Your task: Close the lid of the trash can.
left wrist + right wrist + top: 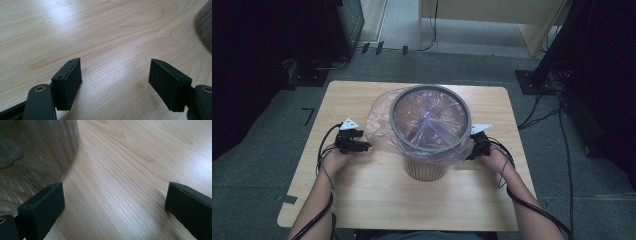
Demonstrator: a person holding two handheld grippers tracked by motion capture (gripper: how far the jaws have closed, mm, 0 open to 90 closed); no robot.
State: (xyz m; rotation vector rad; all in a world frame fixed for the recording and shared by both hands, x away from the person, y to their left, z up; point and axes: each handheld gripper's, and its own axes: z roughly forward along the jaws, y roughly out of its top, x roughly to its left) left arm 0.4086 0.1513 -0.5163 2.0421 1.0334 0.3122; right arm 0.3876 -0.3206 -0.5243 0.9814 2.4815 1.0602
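We see the waste bin (427,167) mid-table (362,200), clear bag liner (379,122) draped over its grey rim. Left gripper (362,146) and right gripper (472,150) flank it, both jaws wide, nothing between them.

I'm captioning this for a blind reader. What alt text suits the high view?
A waste bin lined with a clear plastic bag under a grey ring stands on a wooden table; a person's left gripper and right gripper flank it, fingers open.
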